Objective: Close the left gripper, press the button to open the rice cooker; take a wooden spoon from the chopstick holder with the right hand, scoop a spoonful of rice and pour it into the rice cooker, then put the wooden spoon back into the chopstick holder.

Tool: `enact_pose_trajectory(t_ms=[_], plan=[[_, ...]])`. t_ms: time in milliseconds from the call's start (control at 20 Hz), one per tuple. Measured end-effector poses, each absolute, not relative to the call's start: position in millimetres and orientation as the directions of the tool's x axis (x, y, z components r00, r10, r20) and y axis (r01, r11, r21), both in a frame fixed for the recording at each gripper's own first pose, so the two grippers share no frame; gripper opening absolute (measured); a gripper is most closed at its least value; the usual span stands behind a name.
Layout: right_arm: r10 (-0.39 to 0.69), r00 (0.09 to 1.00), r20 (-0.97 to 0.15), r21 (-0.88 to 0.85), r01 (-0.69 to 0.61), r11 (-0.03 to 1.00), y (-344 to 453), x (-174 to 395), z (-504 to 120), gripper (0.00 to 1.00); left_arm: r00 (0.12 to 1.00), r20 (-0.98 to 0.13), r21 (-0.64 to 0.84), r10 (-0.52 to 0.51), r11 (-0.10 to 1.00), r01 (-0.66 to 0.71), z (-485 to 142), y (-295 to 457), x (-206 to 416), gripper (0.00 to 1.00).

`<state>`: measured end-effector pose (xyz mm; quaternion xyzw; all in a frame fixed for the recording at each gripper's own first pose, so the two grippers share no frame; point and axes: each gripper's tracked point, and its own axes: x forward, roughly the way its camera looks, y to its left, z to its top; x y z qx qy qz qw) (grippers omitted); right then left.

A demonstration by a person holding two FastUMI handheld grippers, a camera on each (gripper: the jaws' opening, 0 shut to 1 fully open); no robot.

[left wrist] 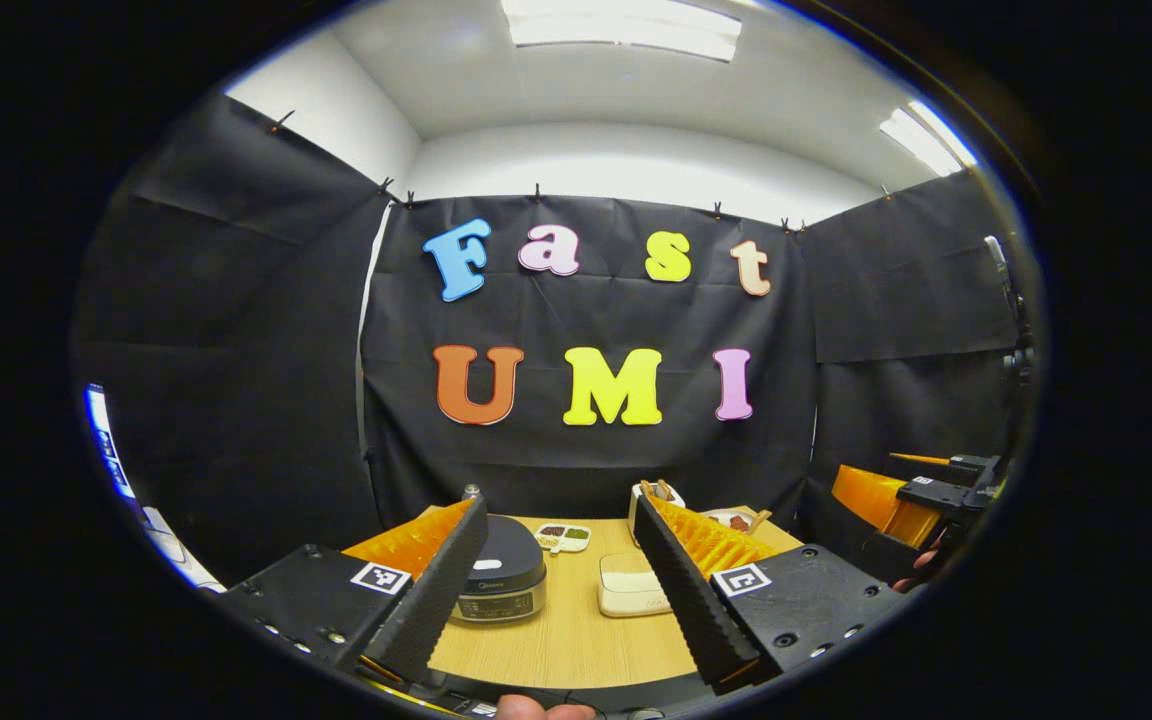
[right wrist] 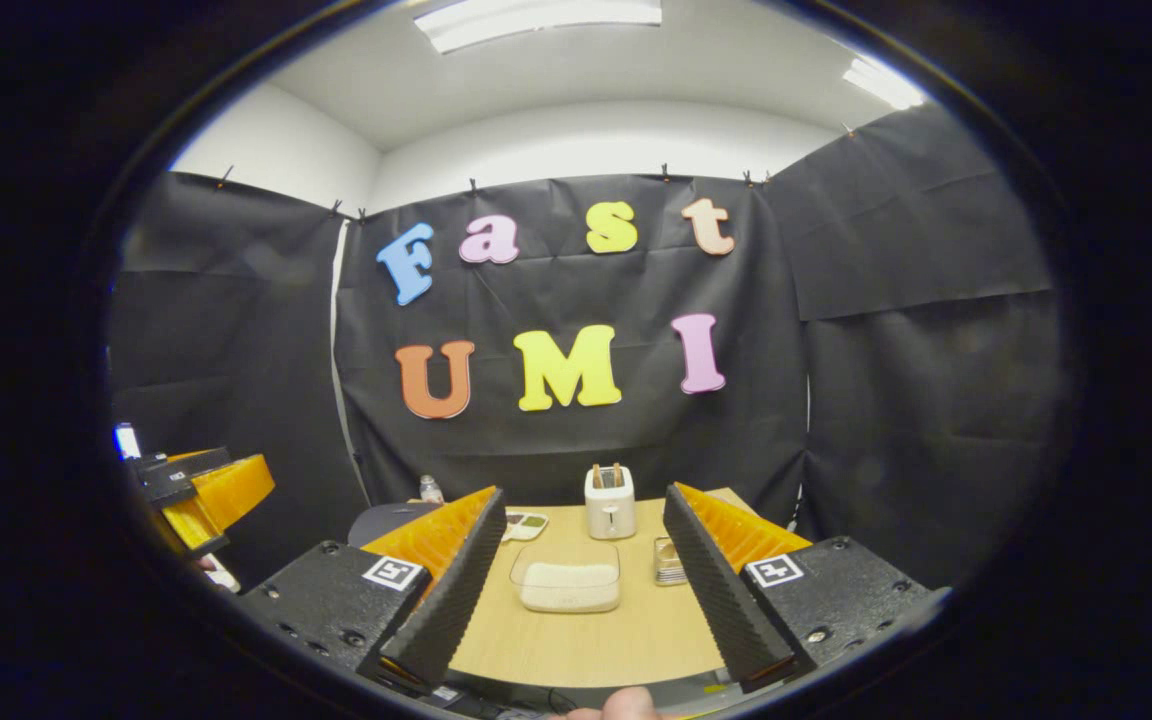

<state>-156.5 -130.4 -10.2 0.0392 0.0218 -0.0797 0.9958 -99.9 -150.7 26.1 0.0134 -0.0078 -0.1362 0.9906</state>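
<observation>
Wooden table (left wrist: 576, 640): your left gripper (left wrist: 561, 590) is released, rice cooker (left wrist: 501, 580) lid down; right gripper (right wrist: 576, 590) released too, rice tub (right wrist: 566, 577) betw. fingers, far.

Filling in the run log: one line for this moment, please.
phase: start | left claw: open, facing rice cooker, lid shut | right claw: open, facing rice container | wooden spoon: in chopstick holder

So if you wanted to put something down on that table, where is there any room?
The near strip of the table, in front of the clear rice container, is bare. So is the patch between the rice cooker and that container. The back is crowded: the white chopstick holder, a small divided dish and a little glass stand there.
</observation>
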Motion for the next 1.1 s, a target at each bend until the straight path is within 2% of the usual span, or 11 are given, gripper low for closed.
enact_pose_trajectory(t_ms=[50, 100, 150, 250, 300, 400, 500, 550, 800, 1050, 1100], plan=[[-0.159, 0.986, -0.050, 0.073, 0.162, 0.984, -131.4, -155.6, -10.0, 1.00, 0.962, 0.016, 0.036, -0.274, 0.961, 0.274, 26.5, -153.7, -96.8, 0.94], [-0.157, 0.986, -0.050, 0.073, 0.161, 0.984, -131.6, -154.2, -10.2, 0.96, 0.961, 0.022, 0.040, -0.277, 0.960, 0.276, 28.3, -155.6, -95.2, 1.00], [-0.157, 0.986, -0.050, 0.074, 0.161, 0.984, -131.5, -152.4, -10.6, 1.00, 0.960, 0.026, 0.043, -0.280, 0.959, 0.279, 29.8, -157.3, -94.3, 0.94], [-0.159, 0.986, -0.049, 0.073, 0.163, 0.984, -134.4, -149.6, -10.2, 1.00, 0.960, 0.040, 0.048, -0.278, 0.960, 0.276, 34.0, -157.8, -93.3, 0.94], [-0.161, 0.986, -0.049, 0.074, 0.164, 0.984, -136.1, -147.9, -10.7, 0.96, 0.961, 0.046, 0.054, -0.273, 0.961, 0.271, 35.7, -156.2, -93.5, 0.94], [-0.161, 0.985, -0.055, 0.077, 0.165, 0.983, -137.2, -146.9, -11.8, 1.00, 0.961, 0.047, 0.067, -0.271, 0.961, 0.268, 36.4, -157.6, -90.1, 0.94], [-0.160, 0.985, -0.058, 0.074, 0.164, 0.984, -138.8, -144.3, -13.2, 0.97, 0.962, 0.043, 0.079, -0.271, 0.960, 0.268, 35.3, -160.6, -89.4, 0.94], [-0.159, 0.986, -0.059, 0.073, 0.163, 0.984, -139.8, -143.4, -13.6, 1.00, 0.961, 0.044, 0.083, -0.273, 0.960, 0.269, 35.6, -163.4, -88.2, 0.94], [-0.159, 0.985, -0.066, 0.072, 0.164, 0.984, -145.3, -143.9, -15.4, 0.97, 0.959, 0.042, 0.083, -0.280, 0.958, 0.276, 35.5, -170.4, -89.4, 0.94], [-0.171, 0.982, -0.074, 0.076, 0.177, 0.981, -151.6, -147.4, -20.3, 1.00, 0.956, 0.033, 0.090, -0.292, 0.953, 0.288, 34.5, -177.2, -90.8, 0.94], [-0.174, 0.982, -0.075, 0.077, 0.179, 0.981, -152.8, -148.4, -20.0, 0.97, 0.955, 0.031, 0.091, -0.293, 0.953, 0.290, 33.2, -177.8, -91.1, 0.94]])
